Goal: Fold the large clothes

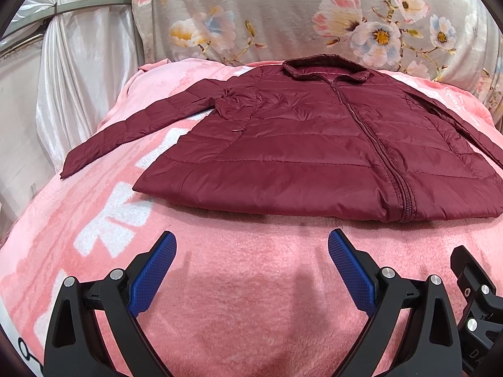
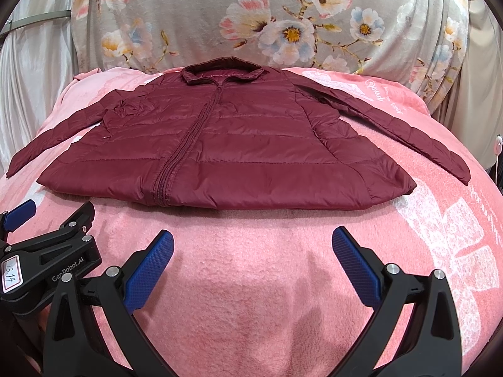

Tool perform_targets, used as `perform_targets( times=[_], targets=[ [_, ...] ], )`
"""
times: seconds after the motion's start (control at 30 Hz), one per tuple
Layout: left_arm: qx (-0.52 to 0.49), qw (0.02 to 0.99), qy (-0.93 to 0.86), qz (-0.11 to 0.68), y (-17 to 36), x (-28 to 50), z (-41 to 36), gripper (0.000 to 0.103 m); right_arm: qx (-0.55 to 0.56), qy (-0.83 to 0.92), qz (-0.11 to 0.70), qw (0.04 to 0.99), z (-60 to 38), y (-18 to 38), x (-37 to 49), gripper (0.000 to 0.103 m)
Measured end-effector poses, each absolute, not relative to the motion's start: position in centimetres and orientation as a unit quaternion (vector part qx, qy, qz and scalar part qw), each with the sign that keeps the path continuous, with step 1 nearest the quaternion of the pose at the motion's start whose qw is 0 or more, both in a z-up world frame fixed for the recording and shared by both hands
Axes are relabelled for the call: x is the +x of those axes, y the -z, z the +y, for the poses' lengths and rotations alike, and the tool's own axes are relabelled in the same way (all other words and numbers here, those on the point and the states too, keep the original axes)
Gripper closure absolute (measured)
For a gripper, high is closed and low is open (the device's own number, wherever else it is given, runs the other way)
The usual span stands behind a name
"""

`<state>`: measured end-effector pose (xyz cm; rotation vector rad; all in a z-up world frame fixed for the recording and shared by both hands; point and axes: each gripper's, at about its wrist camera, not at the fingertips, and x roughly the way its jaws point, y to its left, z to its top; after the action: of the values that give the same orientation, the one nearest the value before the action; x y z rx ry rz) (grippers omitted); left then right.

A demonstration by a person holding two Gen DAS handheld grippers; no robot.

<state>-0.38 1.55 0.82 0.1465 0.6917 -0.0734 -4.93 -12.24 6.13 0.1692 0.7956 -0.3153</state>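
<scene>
jacket (image 2: 226,144) on blanket (image 2: 251,282), pillow (image 2: 220,15) behind

The supporting surface is a bed covered by a pink fleece blanket (image 2: 251,282) with white printed patterns — a bow-like motif at the right in the right wrist view, white shapes at the left in the left wrist view. White script lettering sits near the far right corner.

One item lies directly on the blanket: a maroon quilted jacket (image 2: 226,154), also visible from the left wrist (image 1: 298,150). It lies flat, front side up, zipper closed, collar at the far end, hem toward the near edge. Both sleeves are spread outward — one to the left, one to the right — resting on the blanket.
</scene>
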Motion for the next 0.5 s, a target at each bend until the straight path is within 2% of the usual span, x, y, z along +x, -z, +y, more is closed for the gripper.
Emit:
perform_targets(
  times=[0.27, 0.4, 0.5],
  targets=[
    [0.035, 0.931, 0.048, 0.360, -1.2, 0.4, 3.1, 0.007, 0.204, 0.134, 0.365, 0.899, -19.0, -7.3, -6.2, 0.005],
    [0.037, 0.942, 0.042, 0.331, -3.4, 0.8, 3.7, 0.007, 0.274, 0.211, 0.285, 0.894, -26.8, -8.7, -8.4, 0.005],
    [0.067, 0.951, 0.030, 0.300, -5.1, 1.7, 3.4, 0.007, 0.293, 0.278, 0.273, 0.873, -32.8, -9.0, -8.7, 0.005]
  ],
)
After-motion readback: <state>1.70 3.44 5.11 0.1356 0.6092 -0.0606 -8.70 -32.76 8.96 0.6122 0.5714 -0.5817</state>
